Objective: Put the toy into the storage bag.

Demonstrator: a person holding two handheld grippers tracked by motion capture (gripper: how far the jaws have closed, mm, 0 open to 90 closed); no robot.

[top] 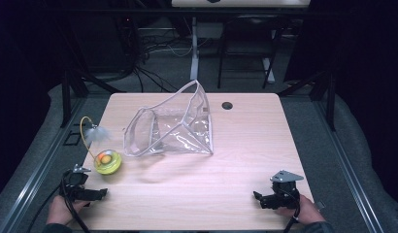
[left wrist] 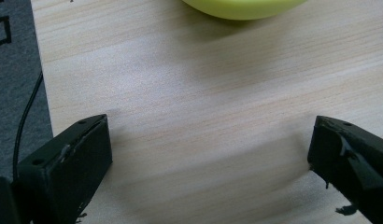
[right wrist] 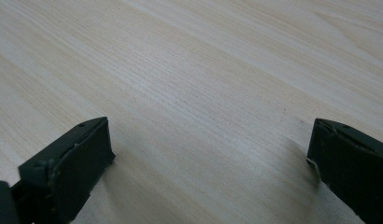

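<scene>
Two claws, the left claw [left wrist: 210, 154] and right claw [right wrist: 210, 154], are held wide apart, empty. Nearby, the light yellow toy [top: 108, 161] is best gripped by its stiff round base.

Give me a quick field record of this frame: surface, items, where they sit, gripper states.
surface: light wood table
item 1: clear plastic pouch, mouth open, lying mid-table toward the far side
item 2: yellow-green toy with an orange ball inside and a feather on a curved wire, near the table's left edge
left gripper: open, nothing between the jaws, near-left corner, just short of the toy
right gripper: open, nothing between the jaws, near-right corner, over bare wood
contact: neither gripper touches an item
</scene>
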